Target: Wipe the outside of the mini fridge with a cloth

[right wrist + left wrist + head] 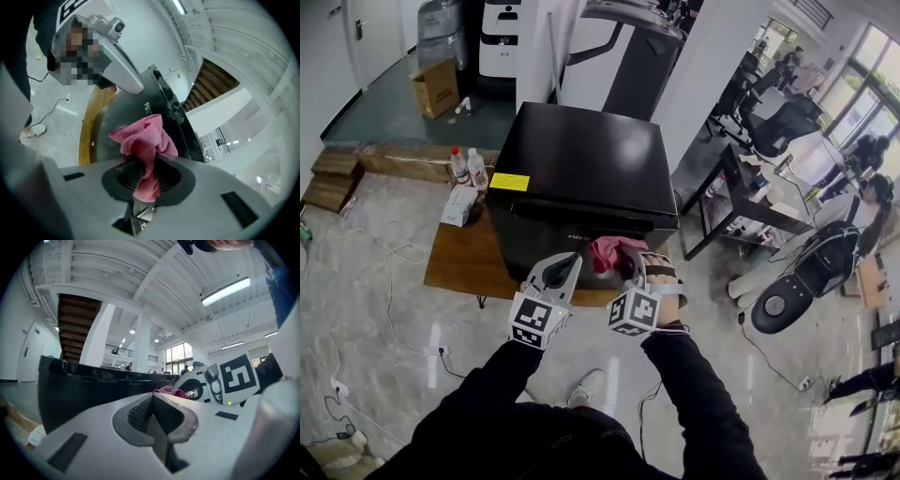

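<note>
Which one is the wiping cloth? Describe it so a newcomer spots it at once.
Find the black mini fridge standing on the low wooden table. At its front, just under the top edge, the right gripper is shut on a crumpled pink cloth. It is the only pink, soft thing there; the left gripper beside it is shut and empty.

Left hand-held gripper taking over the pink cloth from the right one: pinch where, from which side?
Probably the loose bunched lobe of the pink cloth sticking out past the right hand-held gripper, whose jaws are shut on its lower fold. Open the left hand-held gripper, now shut, and come from its own side; the mini fridge blocks the far side.
</note>
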